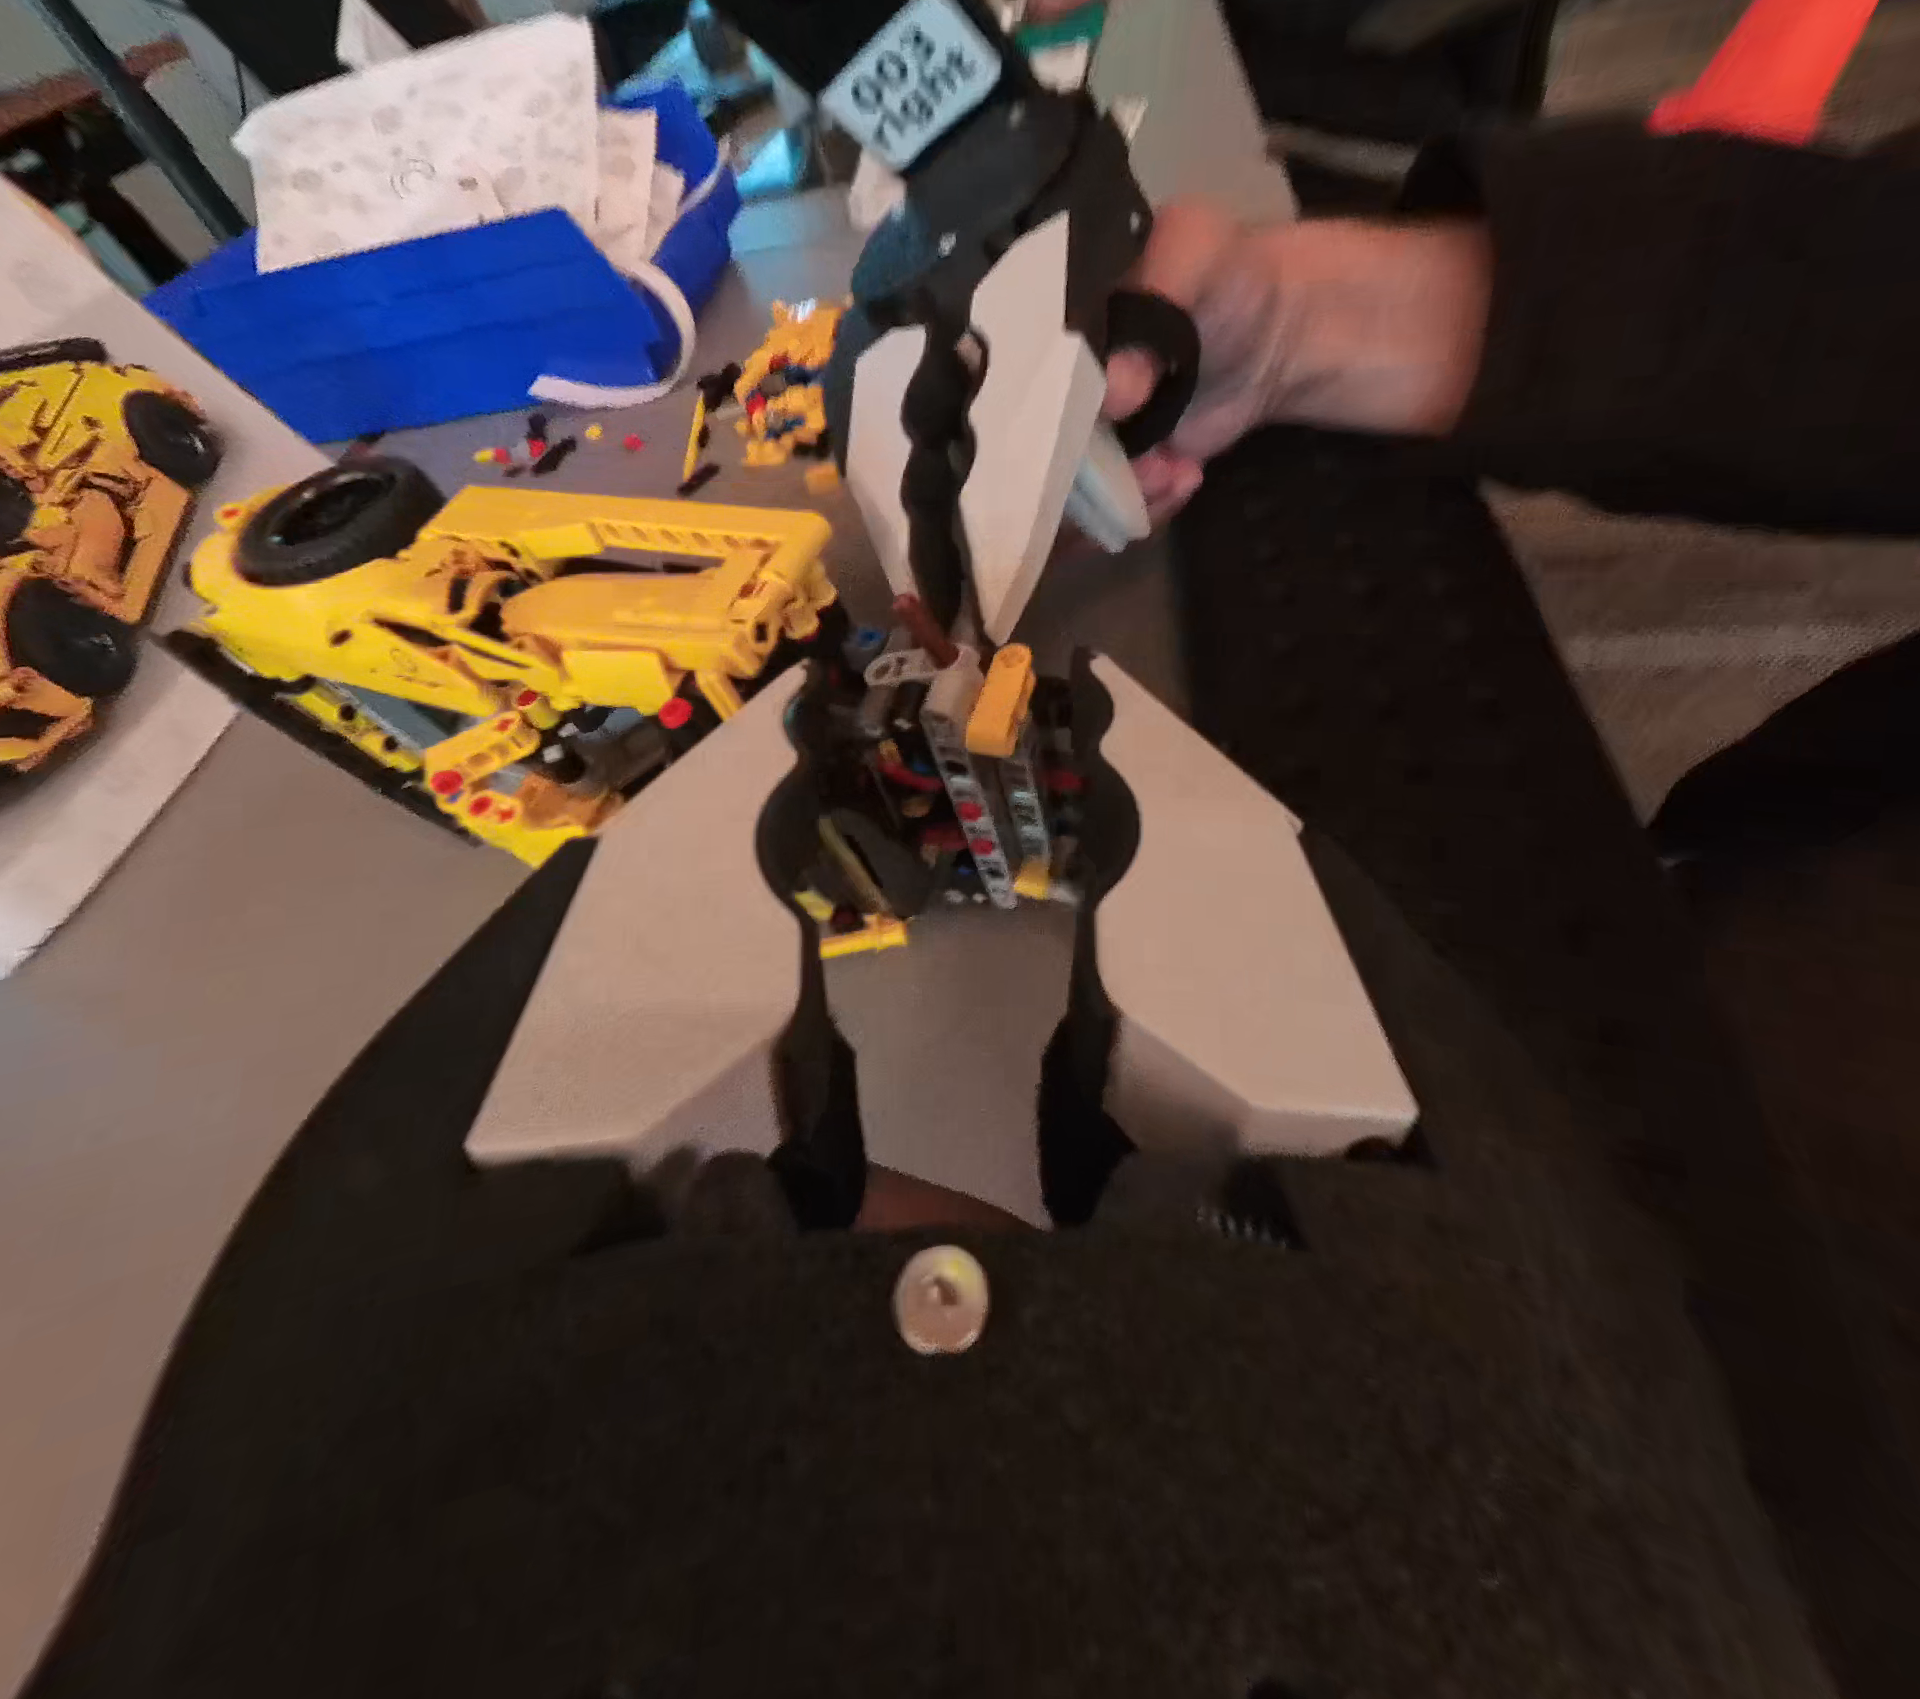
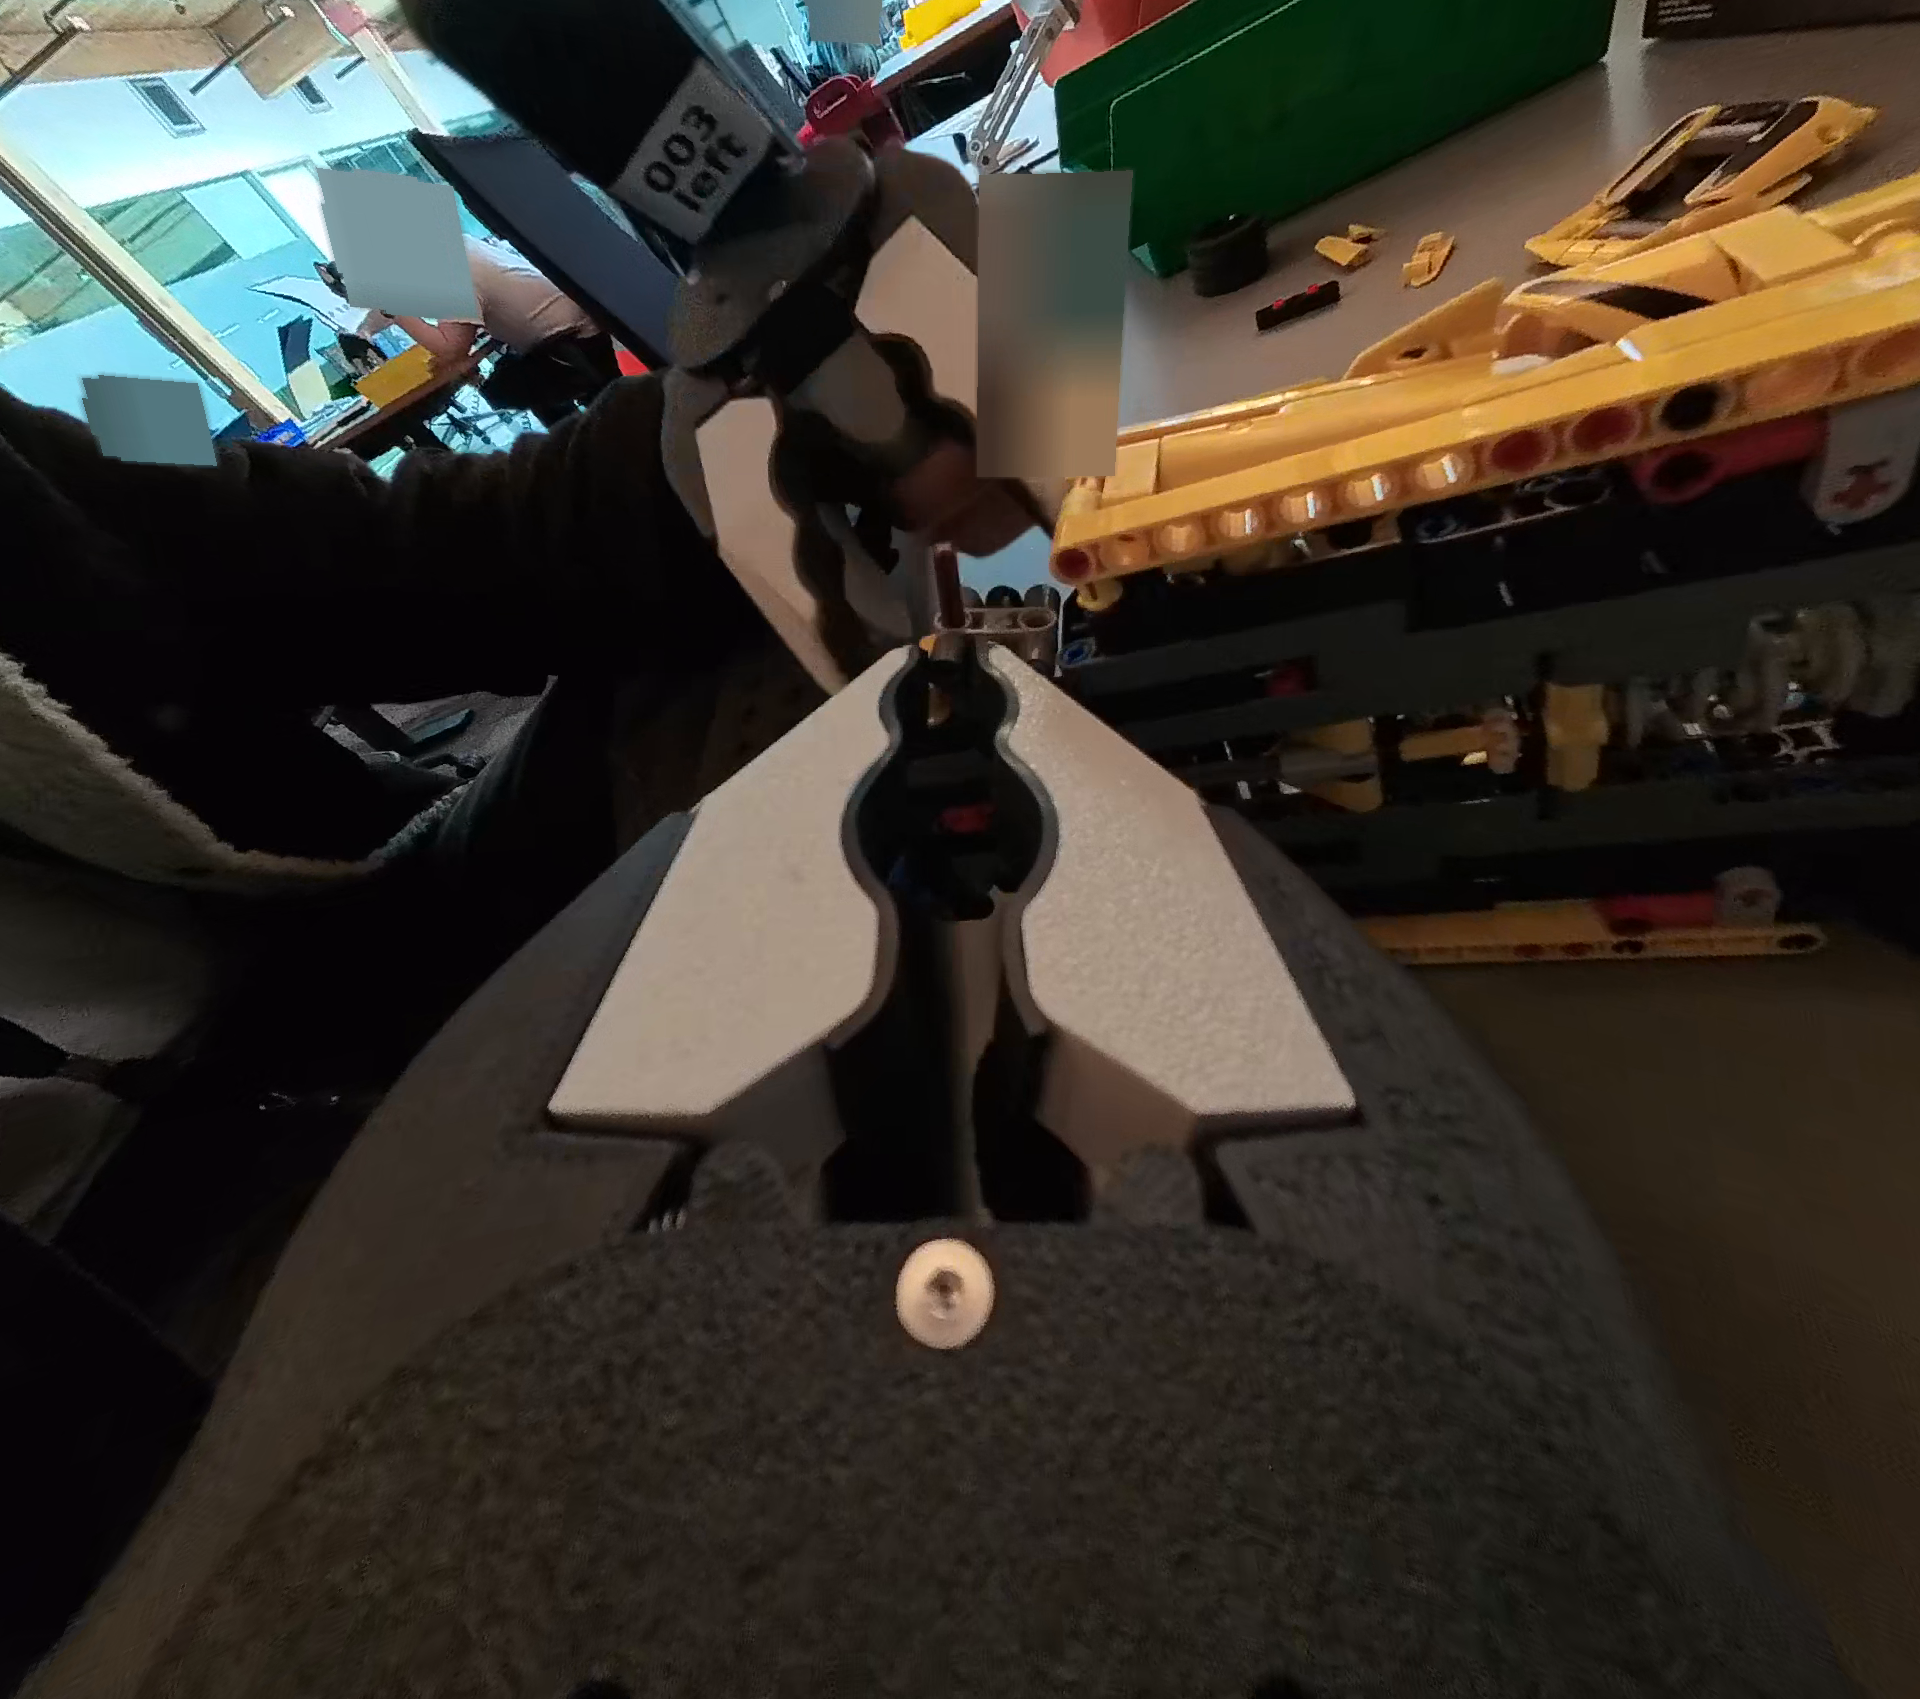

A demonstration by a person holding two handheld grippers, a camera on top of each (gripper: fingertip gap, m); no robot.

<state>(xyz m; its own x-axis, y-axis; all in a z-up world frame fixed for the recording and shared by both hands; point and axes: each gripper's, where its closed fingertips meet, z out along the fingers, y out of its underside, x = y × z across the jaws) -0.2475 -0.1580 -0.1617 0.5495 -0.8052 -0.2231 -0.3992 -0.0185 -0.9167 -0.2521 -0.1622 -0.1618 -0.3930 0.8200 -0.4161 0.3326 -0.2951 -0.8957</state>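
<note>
A yellow and black brick-built car (image 1: 520, 600) lies on its side on the grey table (image 1: 208, 974). My left gripper (image 1: 951, 678) has its fingers clamped around the car's open end, where grey beams and a yellow piece (image 1: 1003, 699) show. My right gripper (image 1: 956, 621) comes down from above, shut on a short brown axle (image 1: 920, 615) just over that end. In the right wrist view, my right gripper (image 2: 948, 657) pinches the brown axle (image 2: 945, 584) beside a small grey beam (image 2: 1003, 619). The car's yellow side (image 2: 1455, 465) runs off to the right.
A blue bin with patterned paper (image 1: 436, 319) stands behind the car, with loose small pieces (image 1: 769, 392) beside it. A printed sheet showing a yellow car (image 1: 83, 506) lies at the left. A green bin (image 2: 1351, 70), yellow body panels (image 2: 1714, 184) and a black tyre (image 2: 1231, 252) lie farther off. My left and right fingertips are right by each other.
</note>
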